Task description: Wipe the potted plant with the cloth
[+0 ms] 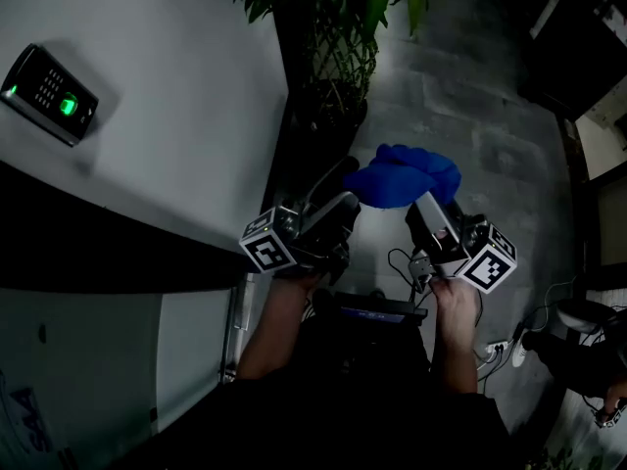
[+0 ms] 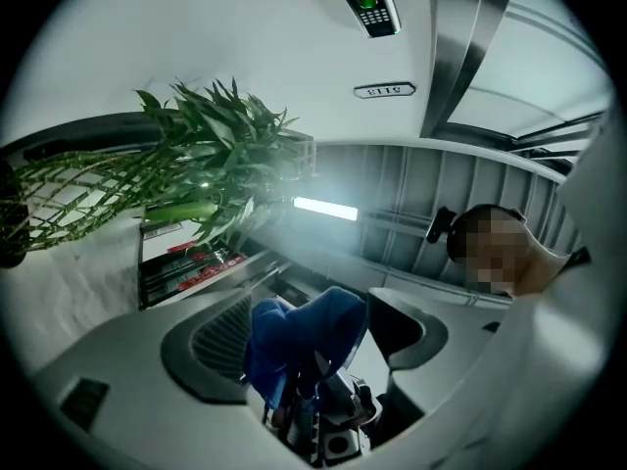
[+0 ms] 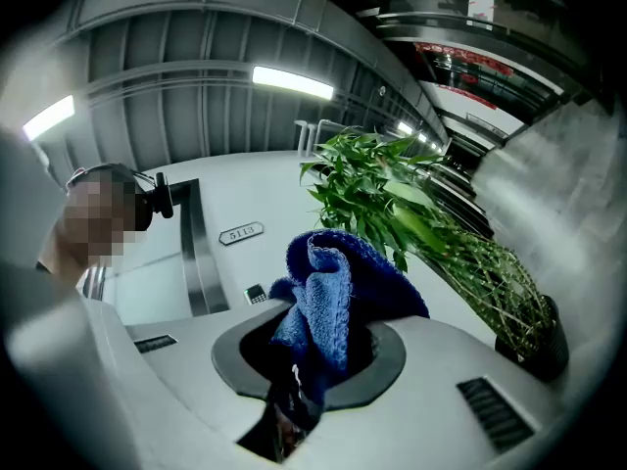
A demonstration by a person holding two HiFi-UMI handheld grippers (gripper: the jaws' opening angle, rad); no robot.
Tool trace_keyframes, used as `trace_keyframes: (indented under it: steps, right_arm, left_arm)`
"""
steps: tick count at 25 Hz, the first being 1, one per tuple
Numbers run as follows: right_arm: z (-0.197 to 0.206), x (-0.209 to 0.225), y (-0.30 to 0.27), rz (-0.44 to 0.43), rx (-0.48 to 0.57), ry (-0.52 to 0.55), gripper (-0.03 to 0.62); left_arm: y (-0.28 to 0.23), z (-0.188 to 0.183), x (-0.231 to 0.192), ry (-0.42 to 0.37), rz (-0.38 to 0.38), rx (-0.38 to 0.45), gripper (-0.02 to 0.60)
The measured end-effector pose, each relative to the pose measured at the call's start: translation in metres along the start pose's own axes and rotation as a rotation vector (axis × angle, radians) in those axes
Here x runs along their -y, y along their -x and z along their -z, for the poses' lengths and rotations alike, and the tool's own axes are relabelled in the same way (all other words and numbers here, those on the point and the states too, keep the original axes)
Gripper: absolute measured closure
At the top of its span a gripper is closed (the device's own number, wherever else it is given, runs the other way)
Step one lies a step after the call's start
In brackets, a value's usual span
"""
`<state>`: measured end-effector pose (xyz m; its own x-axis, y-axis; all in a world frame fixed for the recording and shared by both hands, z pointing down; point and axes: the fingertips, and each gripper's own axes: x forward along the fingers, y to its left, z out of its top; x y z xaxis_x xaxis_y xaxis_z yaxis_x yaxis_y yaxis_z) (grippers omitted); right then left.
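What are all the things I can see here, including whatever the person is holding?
Cloth: one, blue, bunched between the two grippers.
Potted plant: one, green leaves in a dark pot, on the floor beside the wall.
Keypad reader: one, black with a green light, on the white wall.
Number plate: one, pale, on the wall.
Plug and cables: a few, pale, on the floor at right.
Left gripper: one, grey, fingers closed on the cloth.
Right gripper: one, grey, fingers closed on the cloth.
Left forearm, right forearm: bare, behind the grippers.
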<state>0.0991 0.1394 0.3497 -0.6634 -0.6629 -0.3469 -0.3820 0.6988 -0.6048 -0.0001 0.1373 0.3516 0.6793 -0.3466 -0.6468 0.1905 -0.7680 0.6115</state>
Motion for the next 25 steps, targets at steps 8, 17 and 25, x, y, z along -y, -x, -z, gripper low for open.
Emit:
trace_keyframes:
  steps: [8,17,25]
  right_arm:
    - [-0.004,-0.003,0.002,-0.052,-0.030,0.004,0.517]
    - [-0.001,0.025,0.016,-0.018,-0.008,-0.066,0.517]
    - [-0.026,0.032,0.041,-0.027,0.008,-0.071,0.517]
  left_arm:
    - [-0.012,0.008,0.001,-0.025,-0.005,0.001,0.212]
    - [-0.013,0.026,-0.021,0.031,-0.065,-0.033,0.236]
    - [-0.032,0.046,-0.022,0.023,-0.069,-0.019,0.267]
